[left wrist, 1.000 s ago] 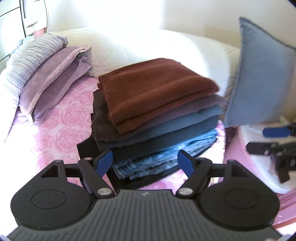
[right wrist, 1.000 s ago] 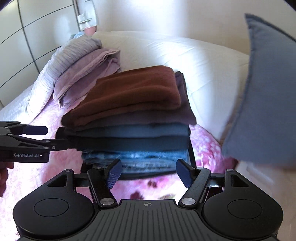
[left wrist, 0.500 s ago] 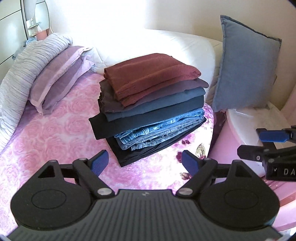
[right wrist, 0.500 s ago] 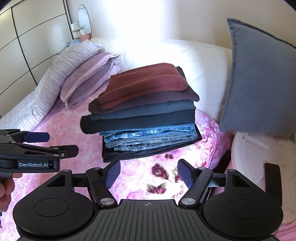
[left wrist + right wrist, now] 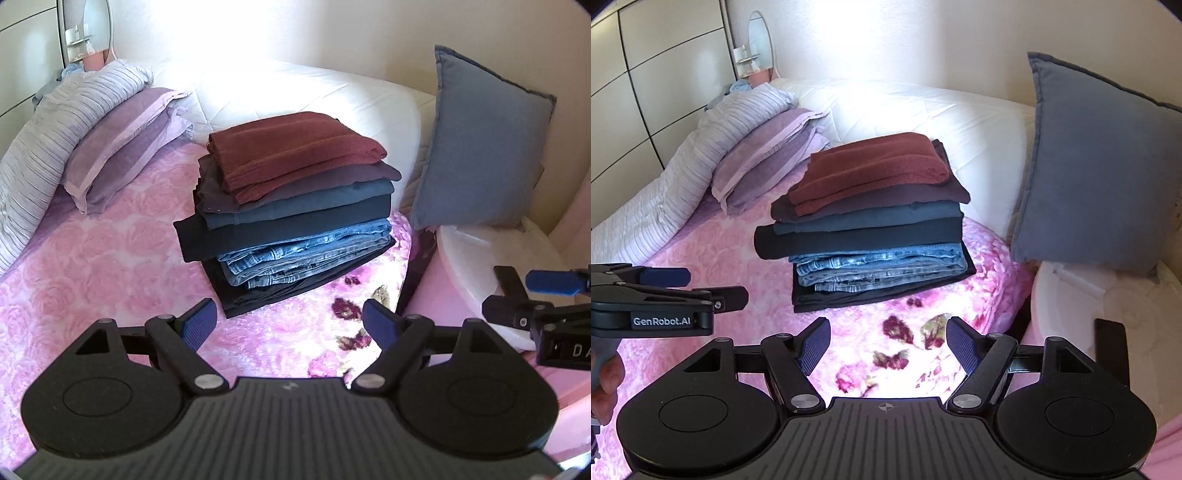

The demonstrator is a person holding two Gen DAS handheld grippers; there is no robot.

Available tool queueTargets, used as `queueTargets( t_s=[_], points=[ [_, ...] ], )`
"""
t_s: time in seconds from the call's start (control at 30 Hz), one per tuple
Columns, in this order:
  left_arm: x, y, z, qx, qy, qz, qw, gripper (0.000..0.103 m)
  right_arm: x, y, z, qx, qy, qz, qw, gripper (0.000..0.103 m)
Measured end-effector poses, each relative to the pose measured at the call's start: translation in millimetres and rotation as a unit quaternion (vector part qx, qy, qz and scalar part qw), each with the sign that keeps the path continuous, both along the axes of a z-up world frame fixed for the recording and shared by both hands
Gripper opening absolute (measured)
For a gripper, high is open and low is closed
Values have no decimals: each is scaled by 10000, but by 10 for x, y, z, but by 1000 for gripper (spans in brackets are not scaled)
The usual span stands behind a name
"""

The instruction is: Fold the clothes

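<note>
On the pink floral bedspread [image 5: 110, 266], the neat stack of folded clothes [image 5: 291, 206] looks finished; no unfolded garment shows. Left hand-held gripper [image 5: 288, 325] and right hand-held gripper [image 5: 886, 345] gape empty.

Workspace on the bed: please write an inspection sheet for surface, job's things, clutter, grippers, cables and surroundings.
Surface: pink floral bedspread, bare in front of the stack.
Job's things: stack of folded clothes, maroon knit on top, jeans near the bottom.
Clutter: lilac pillows, blue cushion.
Grippers: left gripper and right gripper, jaws open, nothing between them.
Cables: nothing seen.
Surroundings: white headboard, wardrobe doors, white round stand.
</note>
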State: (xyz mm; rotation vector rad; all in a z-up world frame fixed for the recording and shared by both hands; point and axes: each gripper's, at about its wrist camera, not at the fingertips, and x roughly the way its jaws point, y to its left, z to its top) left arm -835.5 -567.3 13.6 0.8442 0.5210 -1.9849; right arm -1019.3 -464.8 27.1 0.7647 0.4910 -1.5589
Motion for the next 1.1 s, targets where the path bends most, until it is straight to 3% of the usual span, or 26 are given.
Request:
queueTargets(
  t_s=[0.3, 0.67, 1.1],
  points=[
    [132, 71, -17, 212, 85, 94, 9997, 84, 116, 48, 18, -3, -54, -17, 10000, 73],
    [159, 138, -108, 235, -166, 118, 9995, 84, 175, 108, -49, 39, -149, -81, 9998, 73],
    [157, 98, -100, 330, 2, 339, 9989, 88, 172, 97, -52, 121, -55, -35, 9999, 73]
  ],
)
